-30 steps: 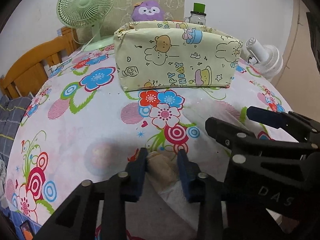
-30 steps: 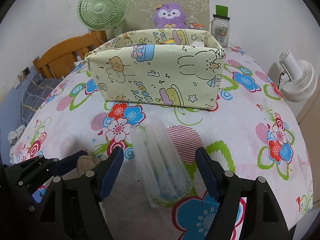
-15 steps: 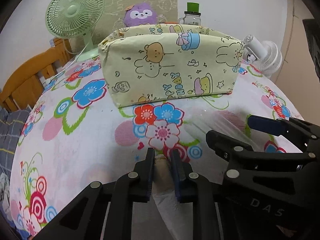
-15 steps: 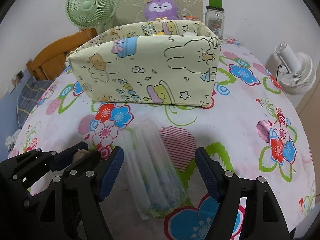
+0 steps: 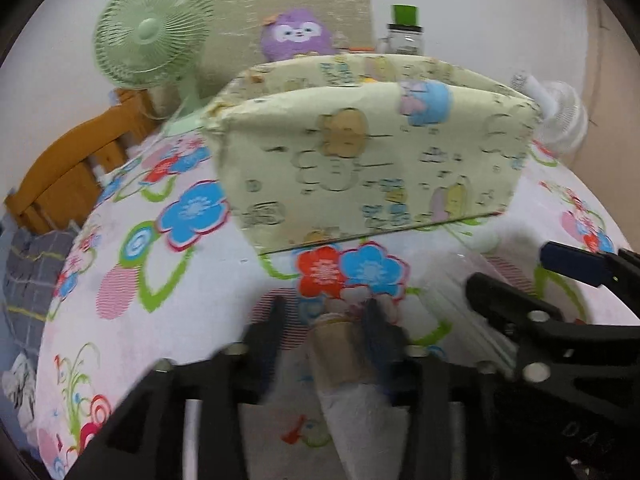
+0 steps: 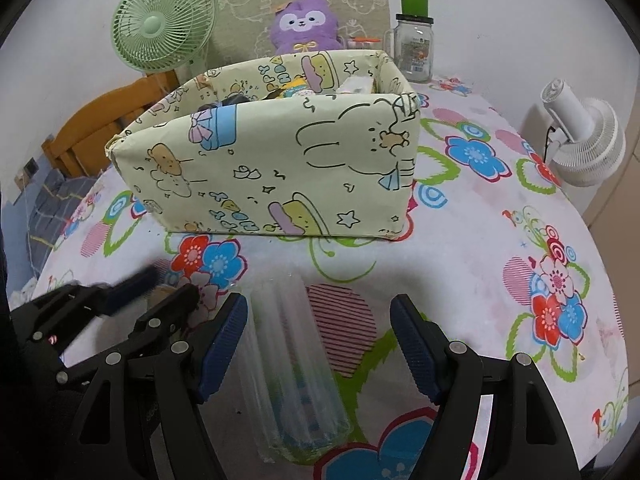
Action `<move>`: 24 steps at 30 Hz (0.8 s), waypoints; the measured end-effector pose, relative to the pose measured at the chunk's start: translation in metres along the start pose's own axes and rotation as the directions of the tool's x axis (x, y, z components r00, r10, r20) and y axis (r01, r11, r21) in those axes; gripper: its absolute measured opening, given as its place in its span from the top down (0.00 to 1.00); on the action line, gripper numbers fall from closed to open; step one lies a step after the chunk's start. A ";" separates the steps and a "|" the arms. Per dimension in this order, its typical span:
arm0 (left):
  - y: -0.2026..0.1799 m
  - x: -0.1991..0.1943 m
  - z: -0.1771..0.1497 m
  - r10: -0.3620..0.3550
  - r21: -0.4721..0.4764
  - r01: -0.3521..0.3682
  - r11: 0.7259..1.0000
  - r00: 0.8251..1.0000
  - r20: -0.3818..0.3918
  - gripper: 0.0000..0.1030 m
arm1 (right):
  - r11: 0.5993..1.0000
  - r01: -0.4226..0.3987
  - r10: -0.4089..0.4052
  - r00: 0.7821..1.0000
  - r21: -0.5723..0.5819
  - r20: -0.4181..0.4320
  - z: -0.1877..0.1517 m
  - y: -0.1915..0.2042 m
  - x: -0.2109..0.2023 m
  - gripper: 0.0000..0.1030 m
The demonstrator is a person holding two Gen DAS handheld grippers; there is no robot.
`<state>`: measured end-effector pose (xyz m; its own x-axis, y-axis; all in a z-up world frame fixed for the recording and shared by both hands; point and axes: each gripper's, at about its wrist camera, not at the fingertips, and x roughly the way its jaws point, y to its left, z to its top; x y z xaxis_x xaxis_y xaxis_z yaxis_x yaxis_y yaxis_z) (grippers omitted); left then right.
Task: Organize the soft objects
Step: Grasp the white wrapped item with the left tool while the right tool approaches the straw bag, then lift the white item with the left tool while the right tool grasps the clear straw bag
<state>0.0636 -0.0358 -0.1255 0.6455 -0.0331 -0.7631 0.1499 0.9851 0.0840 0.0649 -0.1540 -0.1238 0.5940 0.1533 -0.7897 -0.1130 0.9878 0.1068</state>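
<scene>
A pale yellow fabric box (image 5: 372, 160) with cartoon prints stands on the flowered tablecloth, with several items inside (image 6: 296, 88). In the left wrist view my left gripper (image 5: 326, 316) is blurred and its jaws are opening. A beige soft object (image 5: 340, 348) with a white lower part sits between them, and the left finger stands apart from it. My right gripper (image 6: 318, 340) is open around a clear plastic packet (image 6: 296, 368) lying on the cloth, its pads not pressing it. The two grippers stand side by side a short way before the box (image 6: 272, 160).
Behind the box are a purple plush toy (image 6: 304, 24), a green fan (image 6: 164, 24) and a glass jar with a green lid (image 6: 414, 40). A white fan (image 6: 584, 136) stands off the right edge. A wooden frame (image 5: 68, 172) is at the left.
The left jaws shut on the beige object, then spread apart again. Both grippers moved toward the box, which now looks larger and nearer. The right jaws kept their width.
</scene>
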 end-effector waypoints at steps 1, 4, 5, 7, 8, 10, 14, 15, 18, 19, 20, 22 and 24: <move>0.003 0.000 0.000 0.011 -0.015 -0.011 1.000 1.000 -0.004 0.33 | 1.000 -0.004 0.004 1.000 0.004 -0.004 0.000 -0.001 0.000 0.25; 0.012 -0.003 -0.004 -0.001 -0.062 0.000 0.998 1.000 -0.016 0.19 | 1.000 -0.013 0.013 1.000 0.021 -0.006 -0.001 -0.004 -0.001 0.26; 0.013 -0.006 -0.005 -0.005 -0.067 0.004 0.998 1.000 -0.013 0.18 | 1.000 -0.013 0.014 1.000 0.021 -0.009 -0.002 -0.004 -0.001 0.26; 0.010 -0.012 -0.010 -0.010 -0.066 0.009 0.998 1.000 -0.010 0.16 | 1.000 -0.012 0.012 1.000 0.006 -0.013 -0.005 -0.002 -0.001 0.26; 0.008 -0.014 -0.012 -0.006 -0.060 0.005 0.998 1.000 -0.015 0.16 | 1.000 -0.013 0.013 1.000 0.002 -0.016 -0.007 -0.001 -0.002 0.26; 0.004 -0.016 -0.017 -0.011 -0.051 0.009 0.999 1.000 -0.024 0.16 | 1.000 -0.016 0.016 1.000 -0.012 -0.026 -0.011 0.001 -0.002 0.26; -0.001 -0.020 -0.026 0.005 -0.055 -0.007 0.998 0.999 -0.038 0.18 | 0.999 -0.023 0.022 0.999 -0.037 -0.035 -0.017 0.005 -0.003 0.26; -0.002 -0.021 -0.029 -0.003 -0.061 0.000 0.998 0.999 -0.045 0.19 | 0.999 -0.024 0.022 0.999 -0.041 -0.034 -0.019 0.006 -0.004 0.26; -0.004 -0.023 -0.033 -0.005 -0.059 0.002 0.998 0.999 -0.047 0.30 | 0.999 -0.025 0.023 0.999 -0.043 -0.036 -0.022 0.007 -0.005 0.26; -0.004 -0.024 -0.034 -0.012 -0.059 0.009 0.998 0.999 -0.039 0.37 | 0.999 -0.025 0.023 0.999 -0.043 -0.037 -0.023 0.007 -0.005 0.25; -0.004 -0.025 -0.035 -0.021 -0.060 0.019 0.998 0.999 -0.037 0.41 | 0.999 -0.025 0.023 0.999 -0.043 -0.038 -0.023 0.008 -0.005 0.25; -0.005 -0.027 -0.036 -0.058 -0.060 0.056 0.997 0.998 -0.034 0.55 | 0.999 -0.024 0.023 0.999 -0.041 -0.040 -0.024 0.008 -0.004 0.25; -0.009 -0.028 -0.036 -0.077 -0.044 0.076 0.996 0.997 -0.031 0.63 | 0.999 -0.023 0.021 0.999 -0.038 -0.043 -0.025 0.009 -0.004 0.25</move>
<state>0.0171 -0.0375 -0.1278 0.6084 -0.1035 -0.7868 0.1650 0.9863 -0.0022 0.0420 -0.1459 -0.1348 0.5566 0.1730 -0.8126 -0.1569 0.9824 0.1016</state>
